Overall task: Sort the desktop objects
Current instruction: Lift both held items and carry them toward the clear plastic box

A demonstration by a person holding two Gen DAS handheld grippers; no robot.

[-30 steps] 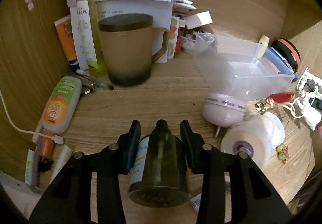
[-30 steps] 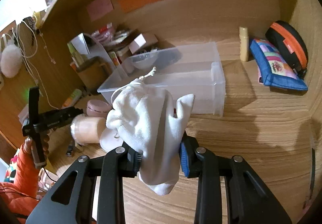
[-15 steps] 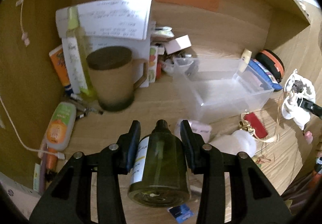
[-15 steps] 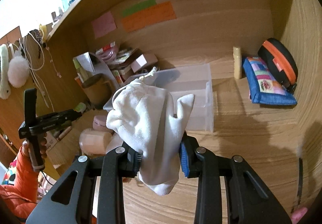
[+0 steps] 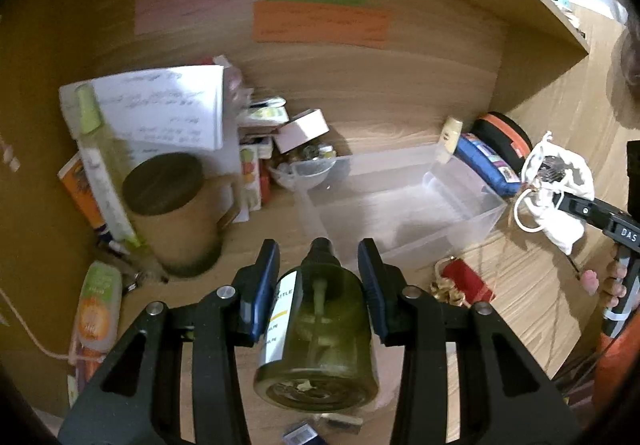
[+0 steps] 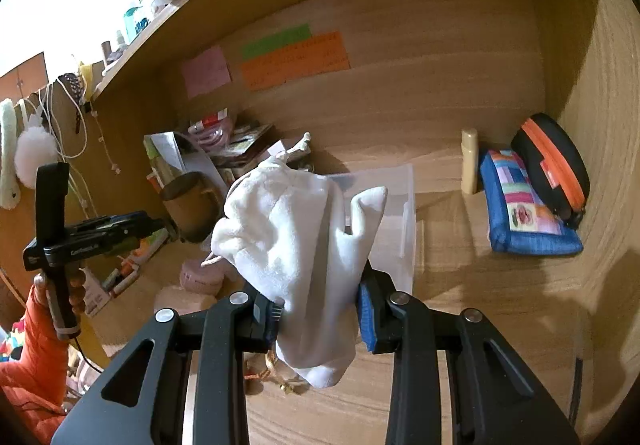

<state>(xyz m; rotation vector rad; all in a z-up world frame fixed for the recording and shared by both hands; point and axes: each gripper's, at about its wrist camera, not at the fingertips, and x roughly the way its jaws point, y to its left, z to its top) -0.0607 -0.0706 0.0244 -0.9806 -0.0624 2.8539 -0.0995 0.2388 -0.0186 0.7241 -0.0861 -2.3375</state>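
My left gripper (image 5: 318, 273) is shut on a dark green pump bottle (image 5: 320, 333) with a white label, held above the desk with its neck pointing forward. My right gripper (image 6: 316, 309) is shut on a white drawstring pouch (image 6: 296, 229), which hangs over its fingers and hides the tips. The left wrist view shows that pouch (image 5: 560, 181) in the air at the far right. A clear plastic bin (image 5: 440, 241) lies on the desk ahead of both grippers, and its inside looks bare. In the right wrist view the pouch covers part of the bin (image 6: 396, 197).
A brown mug with a dark lid (image 5: 172, 213), a tall yellow-green bottle (image 5: 100, 165) and papers crowd the back left. An orange-labelled tube (image 5: 98, 305) lies at the left. A red item (image 5: 464, 279) sits before the bin. A blue pouch (image 6: 524, 217) and a black-orange case (image 6: 556, 169) lean at the back right.
Both grippers have risen from the desk, the left one more. The mug and bin now look farther and lower. Both grips stay the same.
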